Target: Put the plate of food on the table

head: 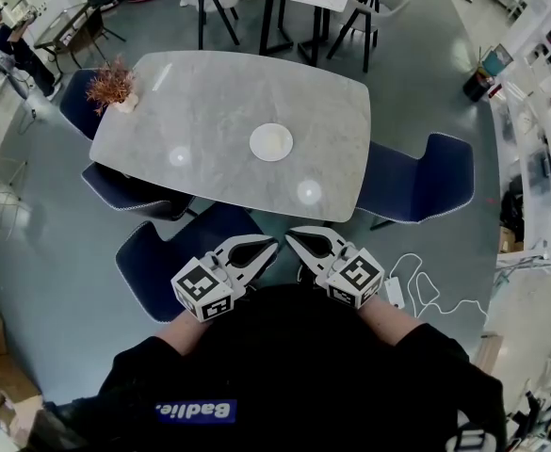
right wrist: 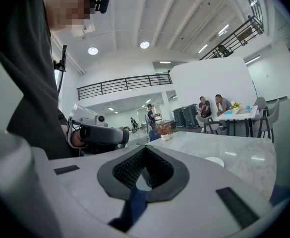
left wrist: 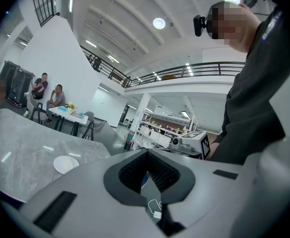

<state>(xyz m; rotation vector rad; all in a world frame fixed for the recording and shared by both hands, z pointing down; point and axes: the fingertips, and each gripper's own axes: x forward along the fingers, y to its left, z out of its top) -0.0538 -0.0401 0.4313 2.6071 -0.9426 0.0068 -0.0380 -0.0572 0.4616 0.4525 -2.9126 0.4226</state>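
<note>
1. The left gripper (head: 271,246) and right gripper (head: 292,236) were held shut and empty, tips nearly meeting.
2. The table (head: 209,172) edge was seen just ahead, above a blue chair (head: 167,257).
3. The plate (head: 271,142) was set mid-table, ringed by open marble.

Whether anything lies on the small round white plate (head: 271,142) on the grey marble table (head: 209,102) is too small to tell in the head view. In the right gripper view most of that plate is hidden behind the grey body of the right gripper (right wrist: 145,148), with only a sliver showing. One dark blue upholstered chair (head: 124,191) is half hidden under the tabletop's left side. A second dark blue chair (head: 157,271) lies partly behind the left gripper (head: 273,244). The thin white floor cable (head: 430,295) disappears behind the person's black right sleeve (head: 416,347)
</note>
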